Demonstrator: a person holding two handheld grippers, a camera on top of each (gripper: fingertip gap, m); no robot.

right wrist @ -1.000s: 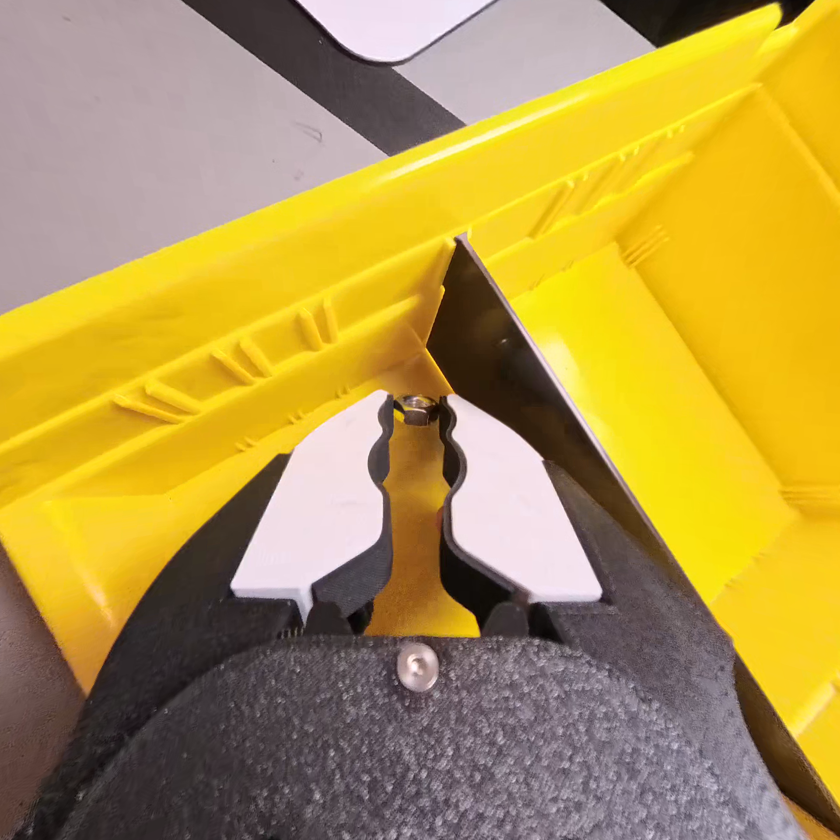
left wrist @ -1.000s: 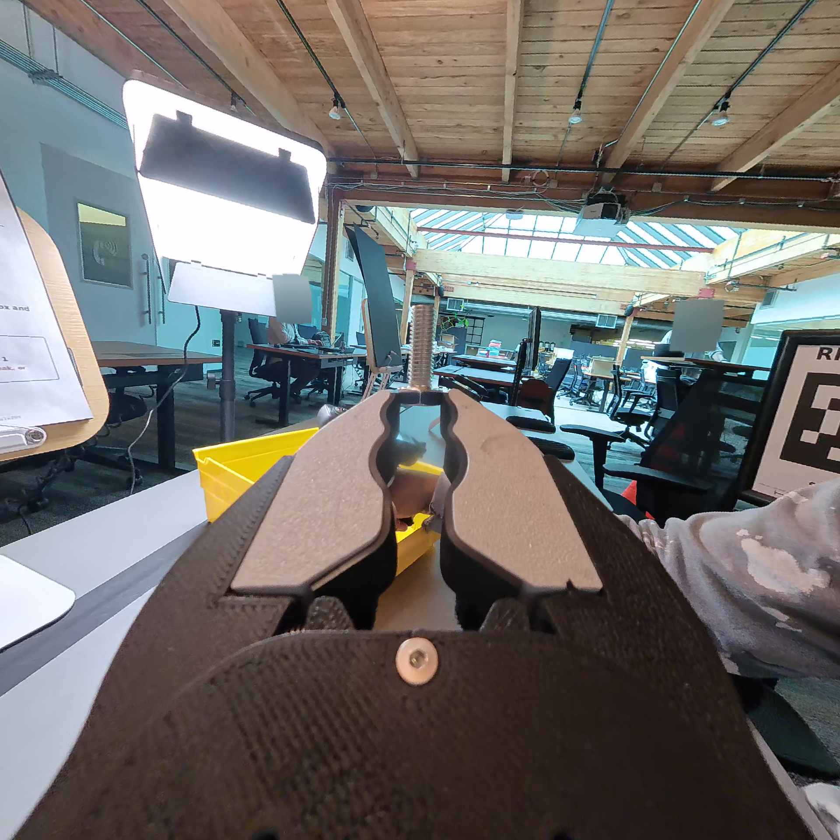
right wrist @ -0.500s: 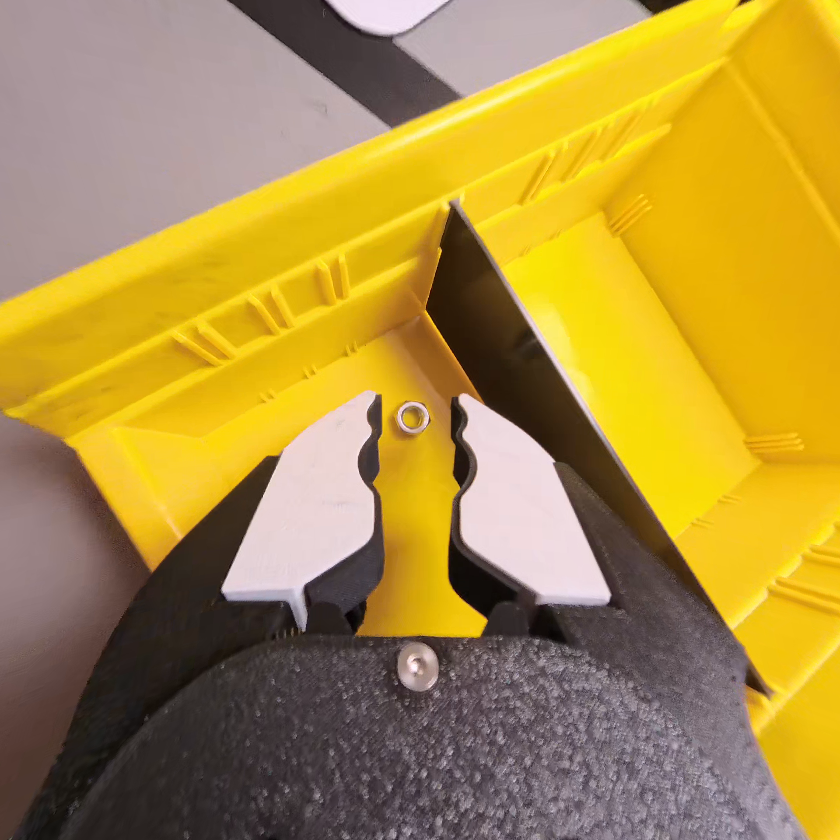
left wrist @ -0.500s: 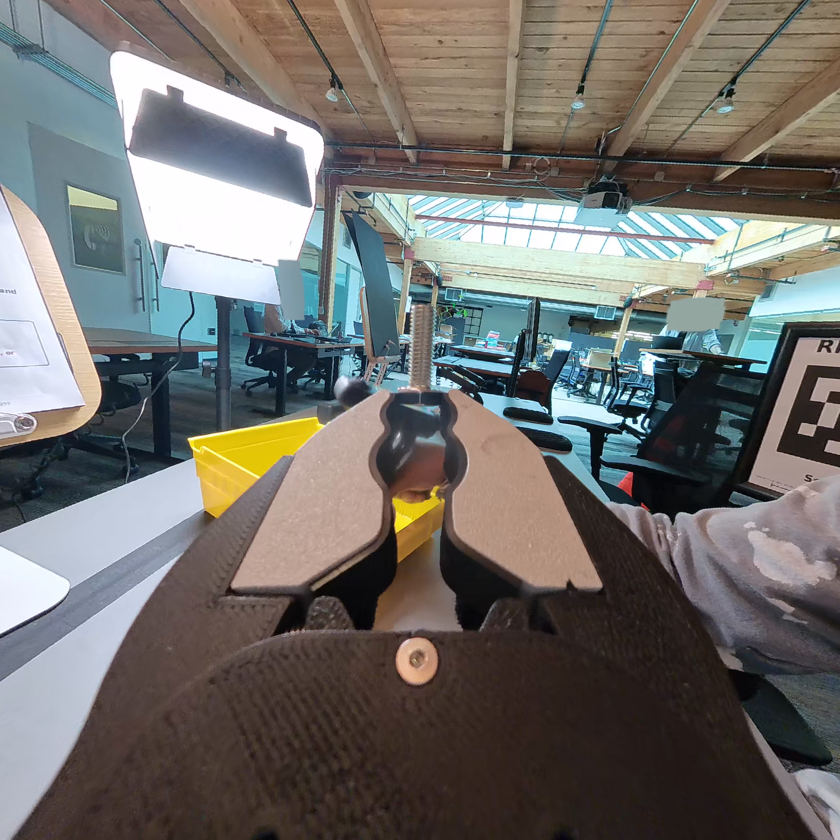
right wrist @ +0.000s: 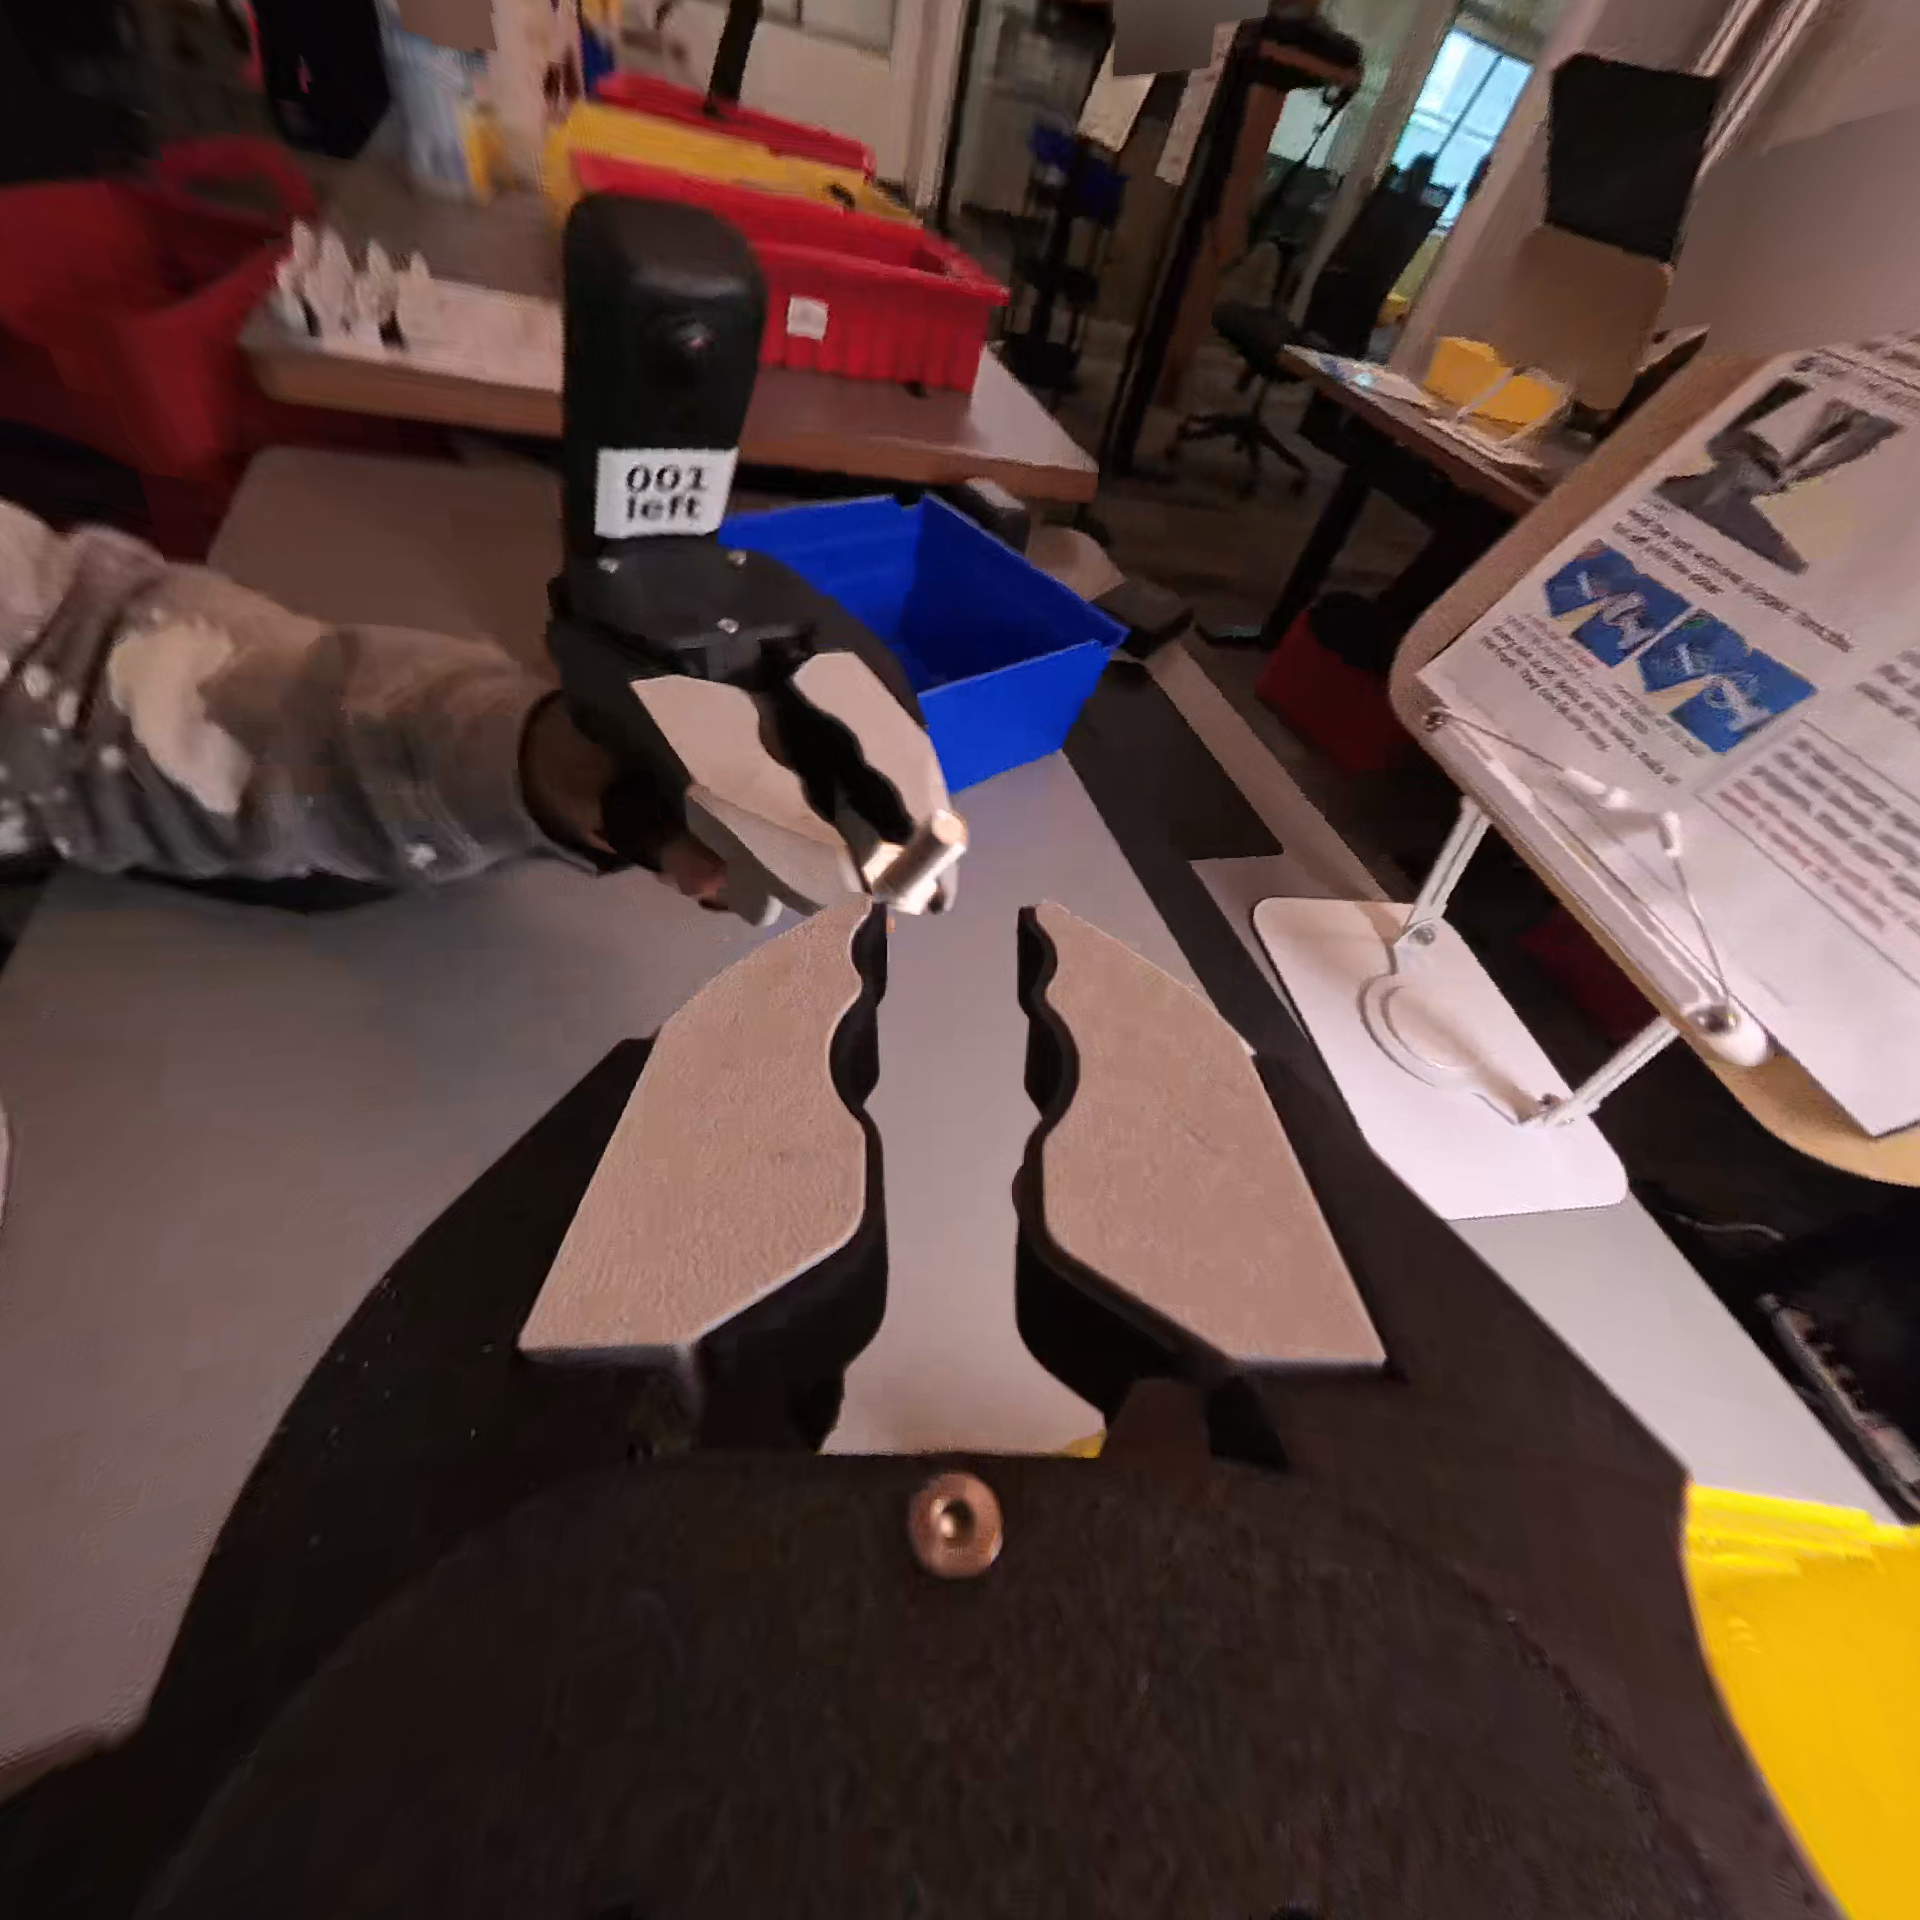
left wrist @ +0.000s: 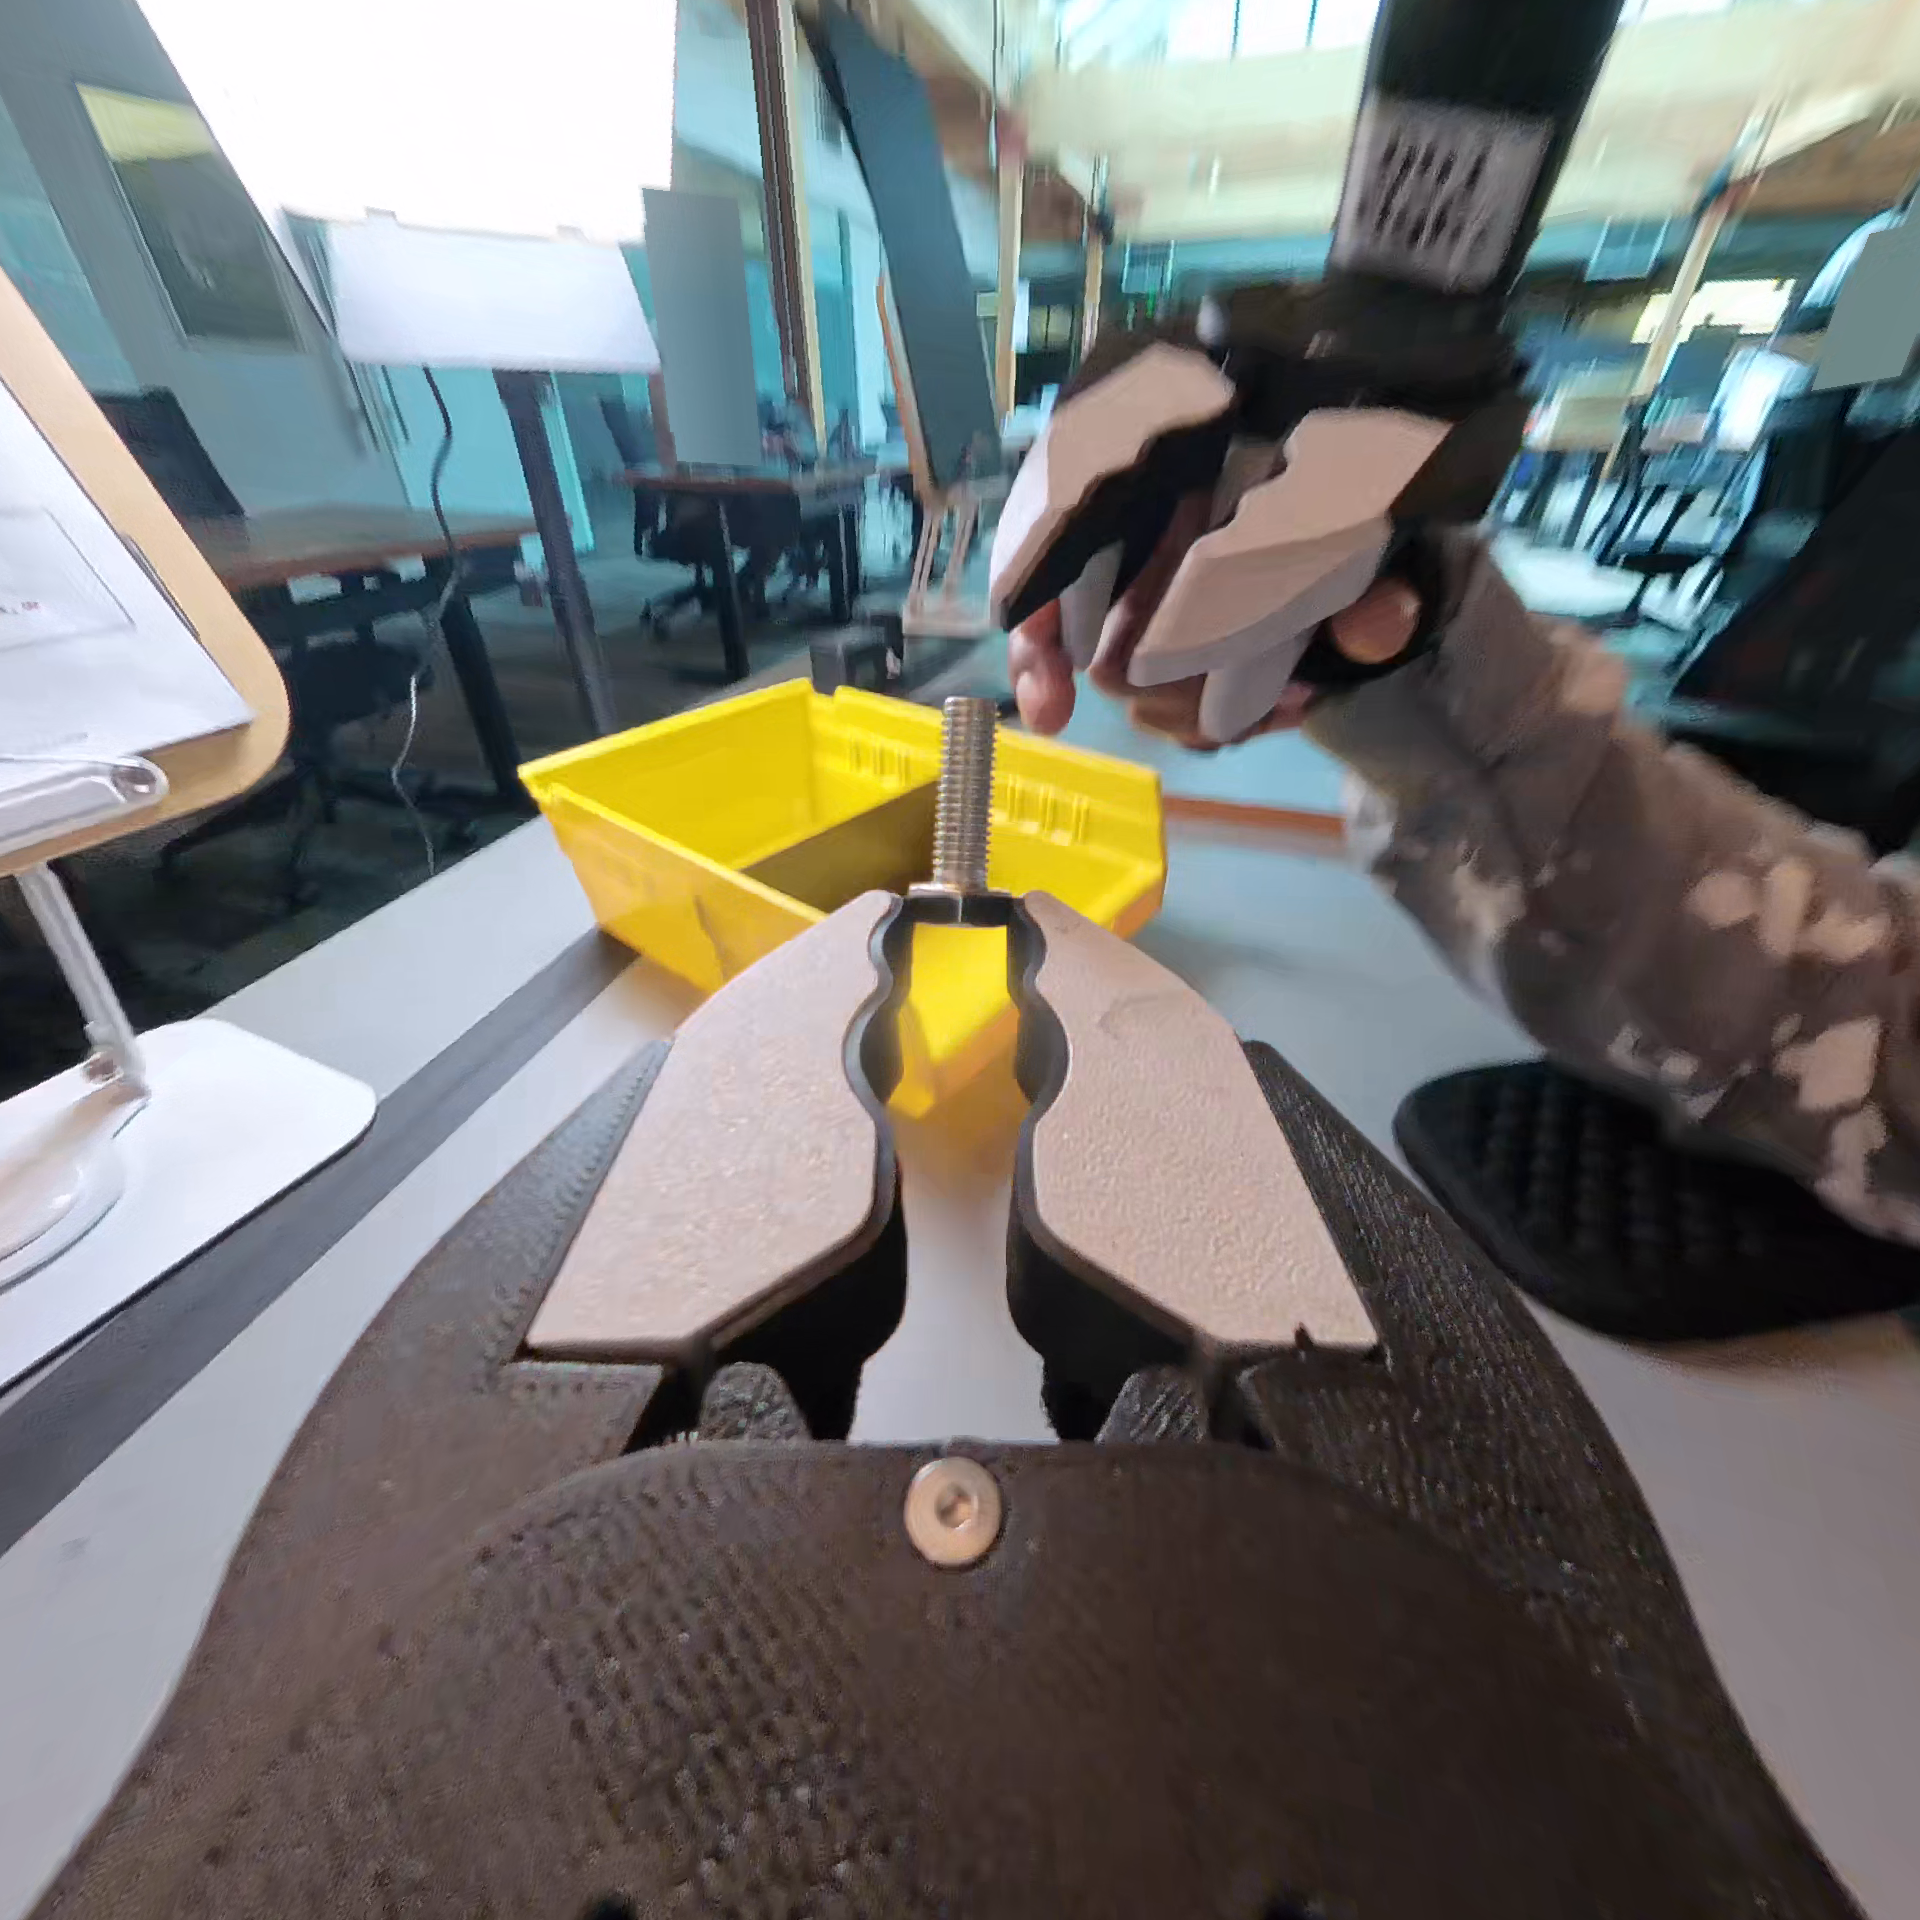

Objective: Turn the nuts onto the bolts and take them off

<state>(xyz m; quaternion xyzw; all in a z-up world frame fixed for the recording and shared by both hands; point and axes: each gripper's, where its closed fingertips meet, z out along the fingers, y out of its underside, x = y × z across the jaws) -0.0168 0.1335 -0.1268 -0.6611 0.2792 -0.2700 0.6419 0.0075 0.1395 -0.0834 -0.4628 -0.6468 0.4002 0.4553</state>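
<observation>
Up front, the left gripper (left wrist: 957, 914) is clamped on the head of a bolt (left wrist: 964, 794), its threaded shaft standing upright before a yellow bin (left wrist: 665, 821) on the grey table (left wrist: 1299, 966). Farther right, the right gripper (right wrist: 951, 914) hangs with fingers parted, holding nothing.

Bolt (left wrist: 964, 790) was threaded bright metal; bin (left wrist: 665, 821) glossy yellow plastic; tongs' fingers (left wrist: 748, 1132) rough matt grey; counter (left wrist: 1299, 966) smooth matt grey.
</observation>
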